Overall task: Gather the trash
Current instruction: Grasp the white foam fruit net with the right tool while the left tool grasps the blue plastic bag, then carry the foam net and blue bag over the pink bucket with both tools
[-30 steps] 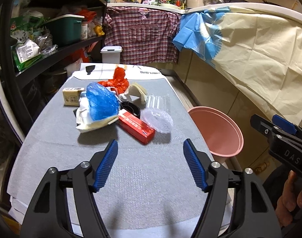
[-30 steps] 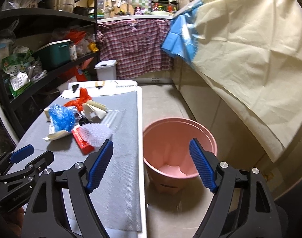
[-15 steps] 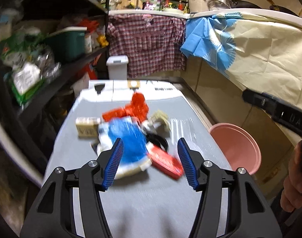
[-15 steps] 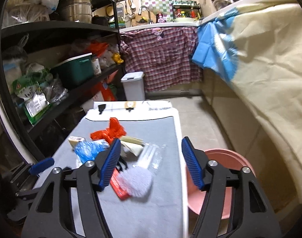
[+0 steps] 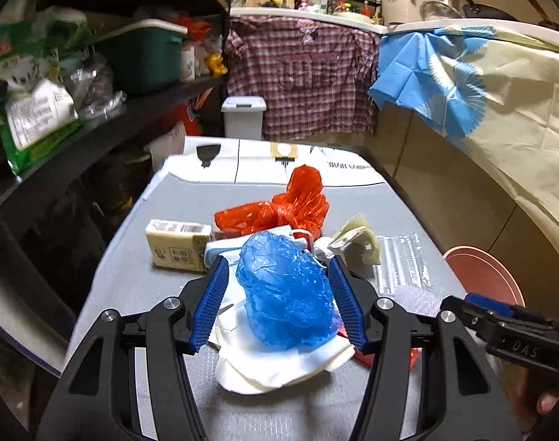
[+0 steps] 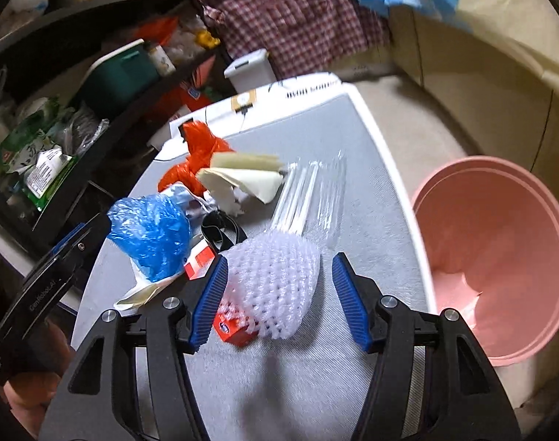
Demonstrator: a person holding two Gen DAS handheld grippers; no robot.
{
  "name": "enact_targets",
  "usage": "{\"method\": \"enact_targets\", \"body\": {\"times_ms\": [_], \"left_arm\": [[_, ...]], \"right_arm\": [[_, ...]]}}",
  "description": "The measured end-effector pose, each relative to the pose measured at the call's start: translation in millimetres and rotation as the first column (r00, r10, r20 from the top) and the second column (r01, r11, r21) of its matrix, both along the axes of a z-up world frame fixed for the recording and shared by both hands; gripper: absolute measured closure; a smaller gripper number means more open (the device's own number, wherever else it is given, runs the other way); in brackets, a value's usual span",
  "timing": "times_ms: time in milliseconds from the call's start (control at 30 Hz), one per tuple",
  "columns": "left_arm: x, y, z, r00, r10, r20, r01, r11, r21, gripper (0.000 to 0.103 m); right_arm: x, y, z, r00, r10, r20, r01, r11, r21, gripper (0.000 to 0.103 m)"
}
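A: State the condition of the left gripper.

B: Its jaws are spread, and they narrowed within the past second. The crumpled blue plastic bag sits between the blue ribbed pads; whether the pads press on it cannot be told. The bag lies on a white sheet of crumpled paper on the grey-covered table.

A: And the right gripper?

B: Released as well, having also narrowed over that second. The white foam fruit net lies between its pads. The left pad is just beside the net; the right pad stands clear of it. The net overlaps a red cardboard box.

A: Locate the remaining trash relative to the blue bag.

B: Beyond it to the left: a pale yellow carton. Directly beyond: a knotted red plastic bag. Beyond to the right: a cream paper wrapper, then a clear ribbed plastic tray.

A: And the receptacle?

B: The pink round plastic bucket stands on the floor, beside the table's right edge, well apart from the blue bag.
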State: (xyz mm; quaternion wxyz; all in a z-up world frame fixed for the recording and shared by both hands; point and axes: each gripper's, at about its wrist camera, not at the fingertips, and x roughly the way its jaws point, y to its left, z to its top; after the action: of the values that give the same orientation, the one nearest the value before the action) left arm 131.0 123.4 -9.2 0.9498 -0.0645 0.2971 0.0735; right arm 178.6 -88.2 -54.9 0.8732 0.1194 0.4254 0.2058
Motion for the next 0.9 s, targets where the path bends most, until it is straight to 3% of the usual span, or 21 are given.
{"method": "enact_targets", "body": {"times_ms": [200,267,300,367,433,533,900], "left_arm": [[15.0,4.8,-16.5,0.999,0.01,-0.043,-0.01,1.0,-0.006,0.048],[17.3,7.0,-19.9,0.998,0.008,-0.056,-0.009,1.0,-0.023,0.055],[18.2,7.5,-21.3,0.998,0.006,-0.064,-0.008,1.0,-0.026,0.064],[19.7,7.6,-23.4,0.997,0.003,-0.075,-0.005,0.999,-0.031,0.066],[19.0,6.7,-23.3,0.997,-0.006,-0.081,0.003,0.999,-0.037,0.086],[16.7,4.0,-19.5,0.997,-0.014,-0.073,0.012,1.0,-0.029,0.095],[0.5,-5.9,8.9,1.0,-0.023,-0.006,0.023,1.0,-0.001,0.096]], "right_arm": [[11.0,6.7,-25.3,0.996,0.004,-0.088,-0.004,1.0,-0.001,0.048],[11.0,5.7,-27.8,0.995,0.009,-0.099,-0.009,1.0,0.0,0.054],[11.1,5.5,-27.2,0.995,0.011,-0.101,-0.011,1.0,0.001,0.058],[9.3,6.3,-25.4,0.995,0.019,-0.095,-0.019,1.0,0.001,0.067],[8.3,7.8,-23.1,0.995,0.032,-0.089,-0.031,0.999,0.004,0.078],[4.5,9.3,-17.7,0.997,0.048,-0.068,-0.048,0.999,-0.003,0.089],[-15.9,7.0,19.7,0.995,0.062,0.083,-0.059,0.998,-0.036,0.092]]}}
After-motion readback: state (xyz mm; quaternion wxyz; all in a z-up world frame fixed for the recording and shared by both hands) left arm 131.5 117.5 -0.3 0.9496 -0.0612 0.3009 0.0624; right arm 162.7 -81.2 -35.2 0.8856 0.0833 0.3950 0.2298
